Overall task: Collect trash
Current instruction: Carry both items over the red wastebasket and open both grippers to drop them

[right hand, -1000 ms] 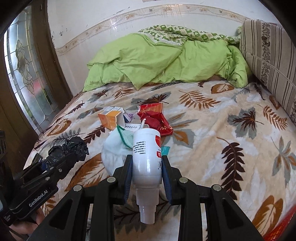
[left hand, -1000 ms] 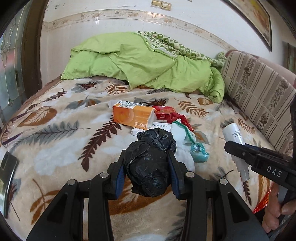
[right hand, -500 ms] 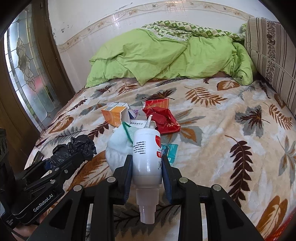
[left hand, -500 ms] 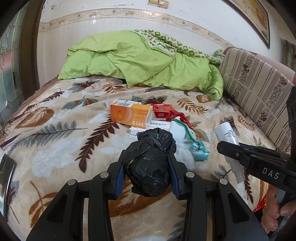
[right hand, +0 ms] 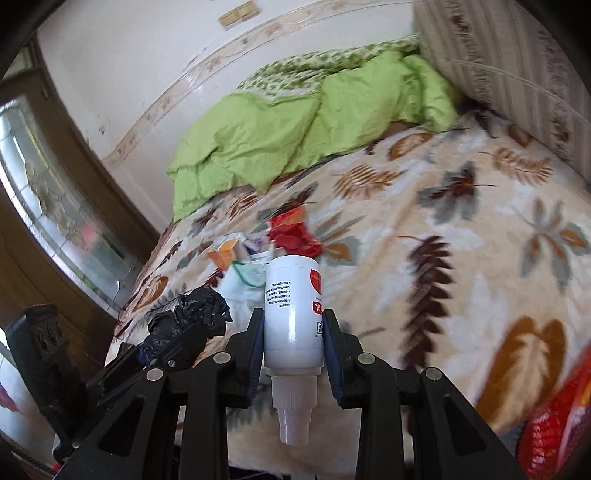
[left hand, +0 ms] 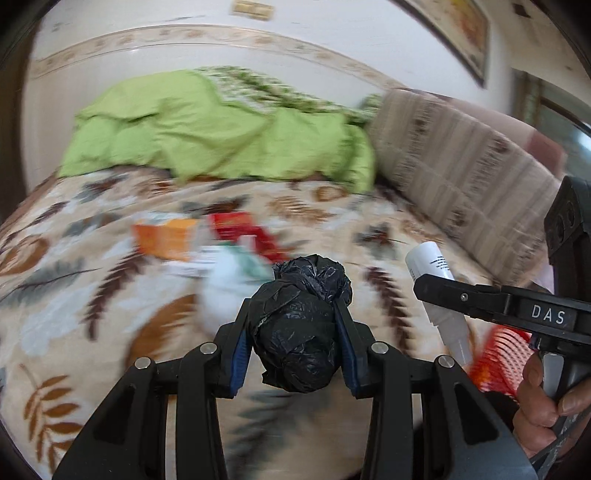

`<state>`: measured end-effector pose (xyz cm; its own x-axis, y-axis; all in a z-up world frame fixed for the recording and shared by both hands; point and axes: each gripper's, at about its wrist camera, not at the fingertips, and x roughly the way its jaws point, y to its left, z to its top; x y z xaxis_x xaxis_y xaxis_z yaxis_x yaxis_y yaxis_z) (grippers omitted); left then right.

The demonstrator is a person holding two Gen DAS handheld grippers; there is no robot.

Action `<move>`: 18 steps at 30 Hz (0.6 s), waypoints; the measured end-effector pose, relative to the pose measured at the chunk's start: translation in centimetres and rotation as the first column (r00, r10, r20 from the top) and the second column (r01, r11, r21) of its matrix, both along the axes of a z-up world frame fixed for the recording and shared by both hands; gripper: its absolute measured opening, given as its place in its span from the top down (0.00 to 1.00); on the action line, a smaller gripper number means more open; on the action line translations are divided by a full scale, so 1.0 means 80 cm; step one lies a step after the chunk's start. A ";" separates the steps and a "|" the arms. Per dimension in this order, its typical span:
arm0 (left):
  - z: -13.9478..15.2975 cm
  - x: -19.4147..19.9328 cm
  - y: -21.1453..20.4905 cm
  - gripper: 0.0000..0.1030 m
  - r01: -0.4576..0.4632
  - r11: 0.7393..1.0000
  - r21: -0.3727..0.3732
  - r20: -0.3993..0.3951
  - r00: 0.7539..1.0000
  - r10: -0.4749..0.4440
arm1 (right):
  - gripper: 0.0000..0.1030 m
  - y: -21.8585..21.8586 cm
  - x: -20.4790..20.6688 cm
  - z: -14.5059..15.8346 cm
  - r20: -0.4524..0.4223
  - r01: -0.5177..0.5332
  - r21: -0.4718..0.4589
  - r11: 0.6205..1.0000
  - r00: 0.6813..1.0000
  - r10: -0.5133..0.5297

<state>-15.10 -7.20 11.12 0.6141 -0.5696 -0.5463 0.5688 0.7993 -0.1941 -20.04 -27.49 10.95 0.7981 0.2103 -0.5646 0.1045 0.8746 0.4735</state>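
A bedroom in a home, shown by its bed and bedding.

A bed (right hand: pixel 461 236) covered by a cream leaf-patterned blanket (left hand: pixel 92 280) is seen filling the room. A crumpled green quilt (right hand: pixel 280 133) is heaped at its far end, against a white wall (left hand: pixel 192 48) trimmed with a patterned border. A striped cushion (left hand: pixel 454 177) is propped along the bed's right side, a framed picture (left hand: pixel 458 33) is hung above it, and a leaded-glass window (right hand: pixel 48 206) is set left of the bed.
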 end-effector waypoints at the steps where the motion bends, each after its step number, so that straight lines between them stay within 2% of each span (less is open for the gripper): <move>1: 0.004 -0.007 -0.012 0.62 0.029 1.000 -0.005 0.001 1.000 -0.029 | 0.70 -0.010 -0.012 0.003 0.003 0.018 -0.002 1.000 1.000 -0.018; 4: 0.021 -0.034 -0.055 0.62 0.135 0.991 -0.028 0.003 0.991 -0.134 | 0.70 -0.060 -0.066 0.013 0.008 0.113 0.001 0.994 0.994 -0.113; 7: 0.036 -0.059 -0.099 0.62 0.238 0.970 -0.052 -0.007 0.971 -0.239 | 0.70 -0.115 -0.130 0.019 0.008 0.237 -0.013 0.971 0.972 -0.237; 10: 0.048 -0.089 -0.151 0.62 0.353 0.933 -0.067 -0.020 0.935 -0.355 | 0.70 -0.164 -0.184 0.017 -0.015 0.350 -0.018 0.937 0.937 -0.350; 14: 0.050 -0.122 -0.224 0.62 0.484 0.870 -0.098 -0.092 0.866 -0.492 | 0.70 -0.216 -0.242 0.011 -0.049 0.475 -0.023 0.880 0.878 -0.475; 16: 0.046 -0.138 -0.256 0.62 0.530 0.842 -0.100 -0.126 0.833 -0.539 | 0.69 -0.237 -0.269 0.009 -0.060 0.523 -0.019 0.852 0.850 -0.523; 18: 0.039 -0.152 -0.285 0.62 0.563 0.822 -0.084 -0.142 0.810 -0.569 | 0.69 -0.254 -0.287 0.007 -0.066 0.565 -0.018 0.825 0.823 -0.564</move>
